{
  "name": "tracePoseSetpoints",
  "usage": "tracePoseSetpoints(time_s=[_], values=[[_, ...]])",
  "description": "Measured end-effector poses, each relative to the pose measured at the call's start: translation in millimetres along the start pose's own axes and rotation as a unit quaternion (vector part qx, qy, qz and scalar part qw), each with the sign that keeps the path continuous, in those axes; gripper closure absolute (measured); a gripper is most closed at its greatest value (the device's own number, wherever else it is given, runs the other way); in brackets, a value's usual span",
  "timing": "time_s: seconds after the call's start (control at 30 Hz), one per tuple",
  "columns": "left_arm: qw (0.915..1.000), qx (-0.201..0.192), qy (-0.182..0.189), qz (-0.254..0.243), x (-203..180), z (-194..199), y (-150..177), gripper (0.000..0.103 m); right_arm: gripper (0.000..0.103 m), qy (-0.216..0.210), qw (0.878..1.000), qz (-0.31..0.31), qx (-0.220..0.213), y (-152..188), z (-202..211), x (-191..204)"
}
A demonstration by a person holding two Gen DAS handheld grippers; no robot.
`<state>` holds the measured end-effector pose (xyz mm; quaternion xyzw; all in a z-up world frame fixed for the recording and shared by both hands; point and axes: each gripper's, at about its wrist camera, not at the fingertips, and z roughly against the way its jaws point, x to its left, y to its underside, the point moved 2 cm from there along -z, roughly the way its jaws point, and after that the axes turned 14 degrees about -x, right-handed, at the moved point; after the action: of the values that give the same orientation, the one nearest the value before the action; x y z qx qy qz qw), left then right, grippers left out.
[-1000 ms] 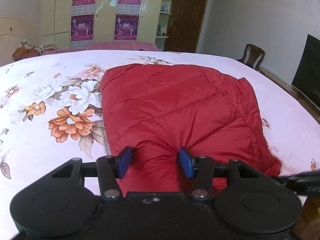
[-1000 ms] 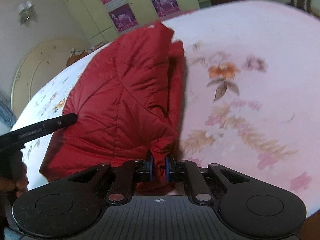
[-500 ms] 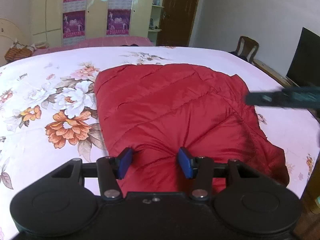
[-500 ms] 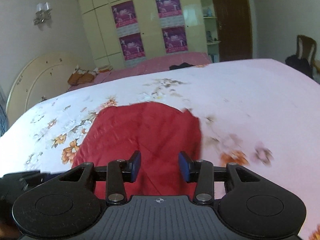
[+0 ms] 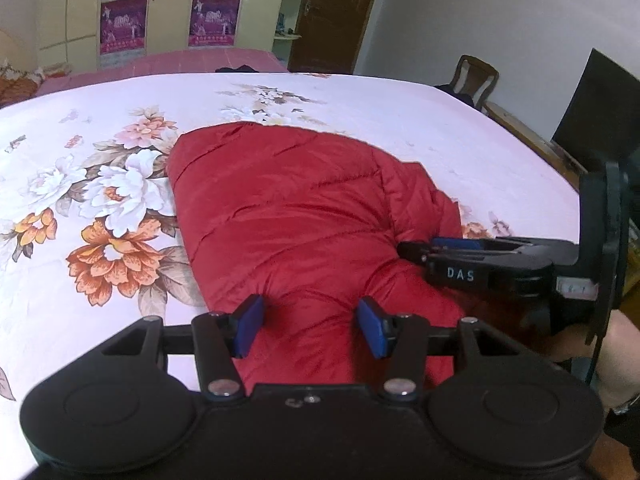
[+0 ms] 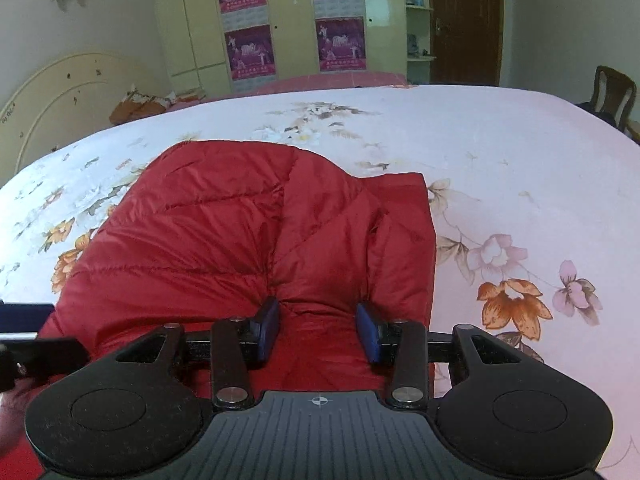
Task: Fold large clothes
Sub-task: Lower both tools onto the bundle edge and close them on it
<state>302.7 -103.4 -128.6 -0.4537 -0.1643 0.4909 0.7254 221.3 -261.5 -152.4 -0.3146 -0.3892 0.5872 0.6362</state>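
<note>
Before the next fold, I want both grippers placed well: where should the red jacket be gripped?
Grip the red jacket along its near hem, from the bed's near edge. That bunched edge already sits between each open gripper's fingers, left gripper and right gripper.

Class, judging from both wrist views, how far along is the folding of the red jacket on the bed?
Done: the red jacket lies in a compact folded bundle on the floral bedsheet. In hand: nothing; the left tongs and right tongs are open, pressing its near edge. Left: probably one more fold.
</note>
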Motion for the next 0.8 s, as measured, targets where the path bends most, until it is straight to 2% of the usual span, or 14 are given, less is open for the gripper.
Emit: tracePoseSetpoints(time_s=[0.07, 0.17, 0.3, 0.43, 0.6, 0.8], values=[[0.9998, -0.012, 0.010, 0.013, 7, 6, -11, 0.052, 0.062, -0.004, 1.000, -0.005, 0.010, -10, 5, -2], [0.9992, -0.039, 0.004, 0.011, 20, 10, -28, 0.050, 0.062, -0.007, 1.000, -0.015, 0.007, -30, 15, -1], [0.9986, -0.048, -0.018, 0.015, 41, -12, -45, 0.050, 0.062, -0.007, 0.999, -0.017, -0.034, -60, 27, 2], [0.9984, -0.050, -0.022, 0.013, 47, -40, -56, 0.050, 0.062, 0.019, 0.999, -0.009, -0.043, -77, 6, 5], [0.9990, -0.032, -0.031, 0.005, 47, -76, -61, 0.050, 0.062, 0.043, 0.999, -0.010, -0.030, -75, -26, 4], [0.9994, -0.007, -0.033, -0.003, 49, -104, -52, 0.048, 0.062, 0.071, 0.997, -0.006, 0.010, -49, -59, -8]])
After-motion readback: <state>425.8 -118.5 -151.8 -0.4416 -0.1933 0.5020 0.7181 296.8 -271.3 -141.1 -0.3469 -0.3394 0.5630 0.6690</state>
